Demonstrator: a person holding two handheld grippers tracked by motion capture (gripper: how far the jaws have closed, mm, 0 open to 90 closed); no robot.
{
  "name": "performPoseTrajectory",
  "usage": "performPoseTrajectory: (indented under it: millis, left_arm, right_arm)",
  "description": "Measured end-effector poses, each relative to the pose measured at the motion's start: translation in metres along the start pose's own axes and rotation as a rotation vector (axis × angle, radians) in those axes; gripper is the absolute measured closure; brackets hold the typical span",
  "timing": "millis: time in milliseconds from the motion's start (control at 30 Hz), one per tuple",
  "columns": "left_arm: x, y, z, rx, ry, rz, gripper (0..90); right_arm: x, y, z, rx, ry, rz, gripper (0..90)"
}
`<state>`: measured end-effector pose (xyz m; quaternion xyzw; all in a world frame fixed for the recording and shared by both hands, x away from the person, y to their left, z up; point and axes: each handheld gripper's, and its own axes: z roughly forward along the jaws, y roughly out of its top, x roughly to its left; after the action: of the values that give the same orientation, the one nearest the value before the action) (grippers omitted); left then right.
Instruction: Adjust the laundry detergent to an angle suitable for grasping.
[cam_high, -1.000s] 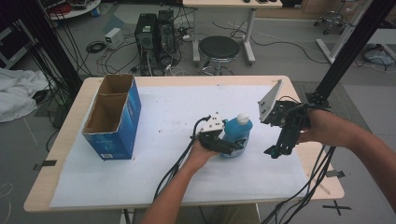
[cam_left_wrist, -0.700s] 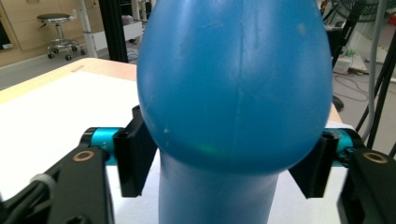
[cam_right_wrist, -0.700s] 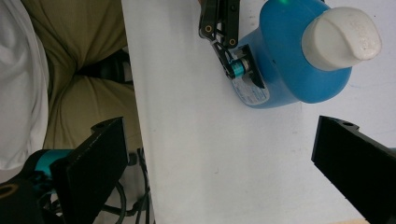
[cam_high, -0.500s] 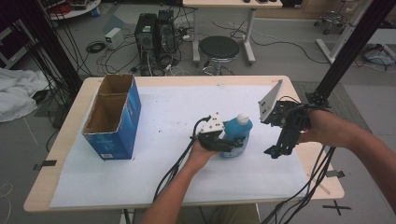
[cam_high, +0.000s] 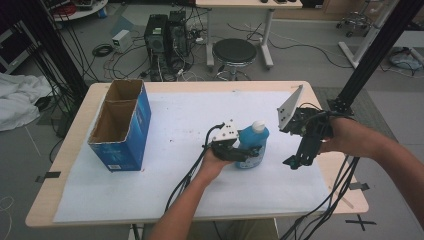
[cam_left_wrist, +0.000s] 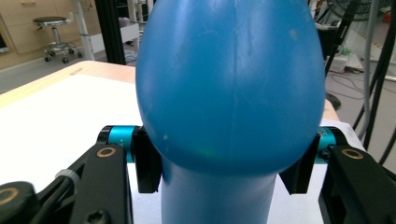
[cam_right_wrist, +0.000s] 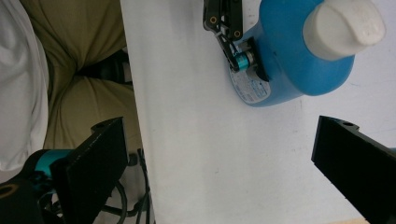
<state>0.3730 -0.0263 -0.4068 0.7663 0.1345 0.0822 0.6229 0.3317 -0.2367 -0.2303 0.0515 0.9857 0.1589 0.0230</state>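
The left gripper (cam_high: 247, 151) has just closed its jaws: previously spread on either side of the blue bottle (cam_high: 252, 142), they now clamp the bottle's body from both sides.

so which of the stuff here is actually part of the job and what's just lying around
In the job:
- blue bottle with a white cap, standing on the table
- left gripper, jaws just closed, pads pressing the bottle's sides
- right gripper, open, hovering beside the bottle

Lying about:
- blue cardboard box, open-topped, at the table's left
- round stool, computer towers on the floor
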Motion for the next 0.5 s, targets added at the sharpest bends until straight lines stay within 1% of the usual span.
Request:
performPoseTrajectory:
  millis: [133, 233, 267, 333, 367, 400, 500]
  left_arm:
    - [0.001, 0.003, -0.005, 0.012, -0.021, 0.017, 43.5]
    - [0.004, 0.009, -0.014, 0.016, -0.041, 0.035, 43.6]
    - [0.004, 0.009, -0.014, 0.016, -0.041, 0.035, 43.6]
    - [0.005, 0.013, -0.017, 0.024, -0.049, 0.051, 43.7]
    - [0.007, 0.015, -0.021, 0.025, -0.060, 0.055, 43.8]
    - [0.007, 0.015, -0.021, 0.025, -0.060, 0.055, 43.9]
    - [0.010, 0.020, -0.026, 0.026, -0.082, 0.067, 44.0]
  right_arm:
    - [0.000, 0.001, 0.000, -0.002, 0.001, -0.006, 2.9]
    - [0.000, 0.001, 0.000, -0.001, 0.000, -0.006, 2.9]
    - [0.000, 0.001, 0.000, -0.001, 0.000, -0.006, 2.9]
    - [0.000, 0.001, 0.001, -0.001, 0.000, -0.005, 2.9]
    - [0.001, 0.002, 0.001, 0.000, 0.001, -0.008, 2.9]
    - [0.001, 0.002, 0.001, 0.000, 0.001, -0.008, 2.9]
    - [0.001, 0.003, 0.001, 0.003, 0.002, -0.009, 2.9]
